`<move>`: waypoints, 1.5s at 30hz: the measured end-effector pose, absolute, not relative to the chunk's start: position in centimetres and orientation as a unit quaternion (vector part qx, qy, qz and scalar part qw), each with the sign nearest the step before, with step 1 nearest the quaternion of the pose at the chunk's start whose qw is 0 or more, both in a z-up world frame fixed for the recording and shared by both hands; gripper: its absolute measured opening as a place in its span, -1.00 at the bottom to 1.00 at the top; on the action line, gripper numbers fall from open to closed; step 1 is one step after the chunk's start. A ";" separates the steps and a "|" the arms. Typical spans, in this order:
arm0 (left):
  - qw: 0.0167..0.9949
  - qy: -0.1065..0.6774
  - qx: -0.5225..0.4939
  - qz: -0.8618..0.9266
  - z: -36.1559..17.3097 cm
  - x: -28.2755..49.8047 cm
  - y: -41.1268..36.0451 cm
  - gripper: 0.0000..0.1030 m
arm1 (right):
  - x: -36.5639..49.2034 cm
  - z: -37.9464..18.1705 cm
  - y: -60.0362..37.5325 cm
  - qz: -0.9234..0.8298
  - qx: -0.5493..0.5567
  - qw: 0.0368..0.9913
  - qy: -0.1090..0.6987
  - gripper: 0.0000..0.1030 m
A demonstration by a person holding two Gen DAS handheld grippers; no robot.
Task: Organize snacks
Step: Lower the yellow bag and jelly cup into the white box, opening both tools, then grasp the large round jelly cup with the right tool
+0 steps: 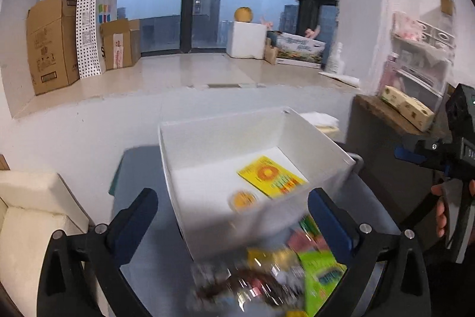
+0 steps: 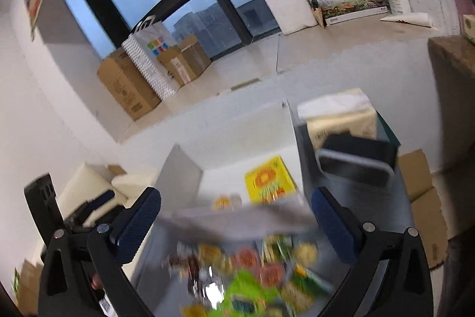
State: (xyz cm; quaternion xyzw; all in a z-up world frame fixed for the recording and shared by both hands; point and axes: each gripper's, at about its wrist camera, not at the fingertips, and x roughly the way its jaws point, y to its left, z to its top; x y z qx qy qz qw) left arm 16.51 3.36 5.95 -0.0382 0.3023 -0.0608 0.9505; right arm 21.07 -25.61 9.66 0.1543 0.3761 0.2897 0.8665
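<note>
Under a big window, the grey tabletop (image 1: 154, 272) carries a white bin (image 1: 207, 138) already holding a yellow pack (image 1: 271, 177), and with both tongs (image 1: 233, 223) (image 2: 236, 220) spread empty above the loose snacks (image 2: 252, 269), a hasty grab could scatter them.

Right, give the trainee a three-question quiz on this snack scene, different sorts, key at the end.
1. True or false: the white bin already holds a yellow packet.
2. The left gripper is: A) shut on a snack, B) open and holding nothing, C) out of view.
3. Fill in: the pile of loose snacks lies ____ the bin, on the camera's side.

Key: 1 true; 2 B; 3 in front of.
</note>
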 end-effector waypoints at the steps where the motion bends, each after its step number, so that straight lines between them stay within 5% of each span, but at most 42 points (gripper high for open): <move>1: 0.950 0.304 -0.041 -0.064 5.8 15.6 3.1 1.00 | 20.1 9.5 -25.9 0.292 0.153 0.865 0.378 1.00; 11: 0.941 0.324 -0.057 -0.084 1.2 5.2 0.4 1.00 | 11.0 3.6 -27.4 0.244 0.079 0.870 0.421 1.00; 21: 0.929 0.359 -0.054 -0.071 -1.8 3.1 -1.0 1.00 | 10.4 -2.8 -24.6 0.203 0.082 0.864 0.454 1.00; 29: 0.921 0.377 -0.054 -0.081 -3.1 3.7 -1.5 1.00 | 12.1 -5.2 -23.2 0.184 0.071 0.852 0.485 0.40; 30: 0.921 0.378 -0.052 -0.082 -3.1 3.7 -1.6 1.00 | 12.1 -5.2 -23.2 0.183 0.066 0.856 0.479 0.28; 31: 0.919 0.380 -0.051 -0.085 -3.3 3.9 -1.9 1.00 | 12.1 -5.2 -23.0 0.187 0.062 0.855 0.479 -0.07; 45: 0.897 0.410 -0.005 -0.164 -4.7 8.4 -9.2 1.00 | 9.3 -1.8 -27.0 0.194 0.081 0.873 0.439 -0.07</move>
